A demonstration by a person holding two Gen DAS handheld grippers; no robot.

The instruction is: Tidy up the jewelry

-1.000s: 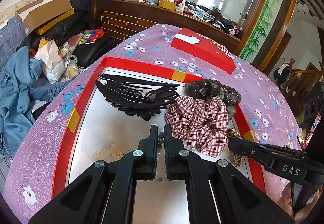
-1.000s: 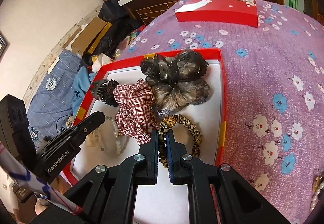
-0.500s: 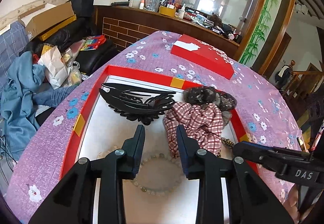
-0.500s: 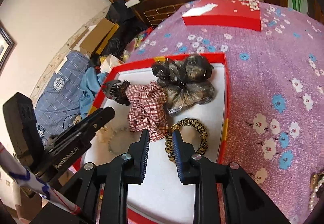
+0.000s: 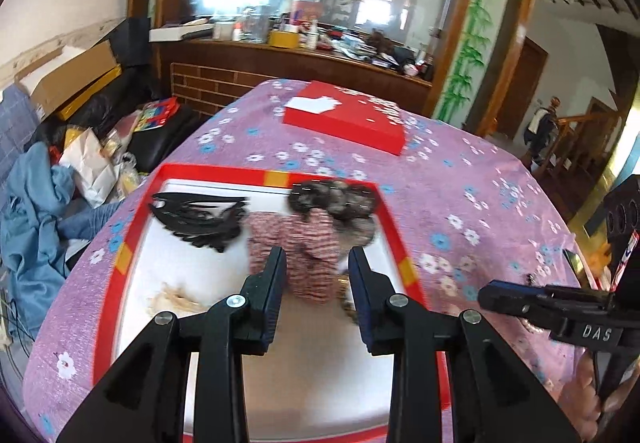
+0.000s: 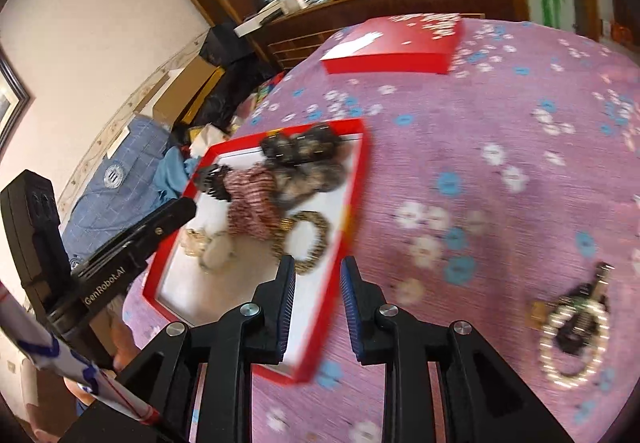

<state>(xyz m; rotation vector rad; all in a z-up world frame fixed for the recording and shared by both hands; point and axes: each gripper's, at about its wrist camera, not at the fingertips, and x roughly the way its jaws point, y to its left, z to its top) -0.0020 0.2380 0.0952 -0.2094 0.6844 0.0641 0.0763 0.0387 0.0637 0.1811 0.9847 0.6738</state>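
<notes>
A red-rimmed tray (image 5: 132,227) (image 6: 352,187) on the purple floral cloth holds a black hair claw (image 5: 196,219), a plaid scrunchie (image 5: 304,243) (image 6: 250,203), a dark scrunchie (image 5: 336,199) (image 6: 300,147), a leopard hair tie (image 6: 308,239) and a pale bead bracelet (image 5: 172,299) (image 6: 208,247). My left gripper (image 5: 316,263) is open and empty above the tray's near half. My right gripper (image 6: 318,271) is open and empty over the tray's right rim. A pearl bracelet with dark pieces (image 6: 576,331) lies on the cloth at the right.
A closed red box (image 5: 344,119) (image 6: 396,47) lies at the far side of the table. Clutter, bags and blue cloth (image 5: 28,211) fill the floor to the left. A wooden counter (image 5: 304,63) stands behind the table.
Both grippers have opened, letting go of the bead bracelet and the leopard hair tie in the tray, and have pulled back and up. The right one has swung rightwards.
</notes>
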